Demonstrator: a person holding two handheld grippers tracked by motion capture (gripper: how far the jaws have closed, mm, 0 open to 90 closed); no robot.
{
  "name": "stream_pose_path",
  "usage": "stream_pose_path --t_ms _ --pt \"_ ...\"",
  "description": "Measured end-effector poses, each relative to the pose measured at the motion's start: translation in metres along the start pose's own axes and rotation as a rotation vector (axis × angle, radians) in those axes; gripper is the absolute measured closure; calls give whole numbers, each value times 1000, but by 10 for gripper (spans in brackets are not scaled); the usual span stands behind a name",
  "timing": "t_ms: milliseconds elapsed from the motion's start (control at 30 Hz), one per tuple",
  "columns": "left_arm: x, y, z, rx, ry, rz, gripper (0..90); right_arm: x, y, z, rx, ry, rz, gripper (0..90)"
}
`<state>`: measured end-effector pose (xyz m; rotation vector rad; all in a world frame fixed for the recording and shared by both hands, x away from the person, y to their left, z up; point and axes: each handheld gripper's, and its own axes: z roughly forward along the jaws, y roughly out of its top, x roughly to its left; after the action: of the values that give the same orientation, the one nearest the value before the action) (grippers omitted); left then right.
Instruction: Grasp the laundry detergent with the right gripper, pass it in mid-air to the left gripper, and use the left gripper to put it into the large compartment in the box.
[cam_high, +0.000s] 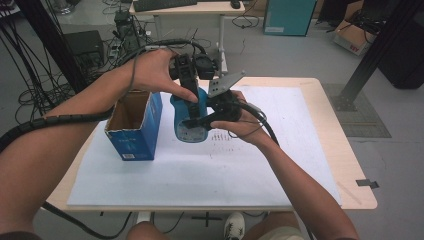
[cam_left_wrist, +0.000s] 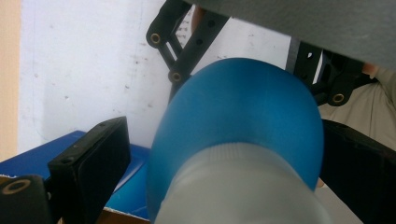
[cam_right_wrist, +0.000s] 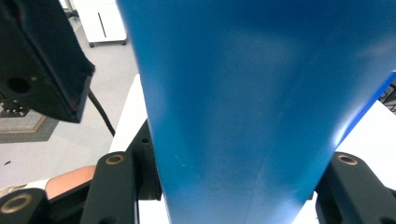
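Observation:
A blue moulded object (cam_high: 189, 120) with a grey face is held above the white sheet near the table's middle. My right gripper (cam_high: 194, 123) comes in from the right and is shut on its lower part; in the right gripper view the blue object (cam_right_wrist: 252, 102) sits clamped between the jaws of the right gripper (cam_right_wrist: 233, 186). My left gripper (cam_high: 190, 97) reaches down over its top. In the left gripper view the left gripper (cam_left_wrist: 224, 163) has its jaws on either side of the rounded blue object (cam_left_wrist: 243, 107), with a gap beside the left pad (cam_left_wrist: 93, 168).
An open blue cardboard box (cam_high: 134, 125) stands just left of the grippers, its edge (cam_left_wrist: 42, 156) close to the left jaw. The white paper sheet (cam_high: 200, 175) covers most of the wooden table (cam_high: 345, 165). Cables, a desk (cam_high: 190, 7) and a black post (cam_high: 370, 55) lie beyond.

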<state>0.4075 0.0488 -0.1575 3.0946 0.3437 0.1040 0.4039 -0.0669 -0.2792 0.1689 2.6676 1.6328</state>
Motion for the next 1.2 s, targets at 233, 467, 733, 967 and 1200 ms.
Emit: stream_pose_path --t_ms 233,467,733,967,1200 --pt "0 0 0 1 -8 -5 69 0 0 -1 -2 -4 0 442" --pt "1 1 0 7 -11 0 71 0 0 -1 0 -1 3 441" --pt "0 1 0 5 -11 2 90 0 0 -1 -1 -3 1 441" --pt "1 -1 -1 -6 -4 1 149 0 0 -1 -3 -5 2 441" --pt "1 -2 -1 -6 -11 -1 203 -1 0 0 -22 -5 -23 441"
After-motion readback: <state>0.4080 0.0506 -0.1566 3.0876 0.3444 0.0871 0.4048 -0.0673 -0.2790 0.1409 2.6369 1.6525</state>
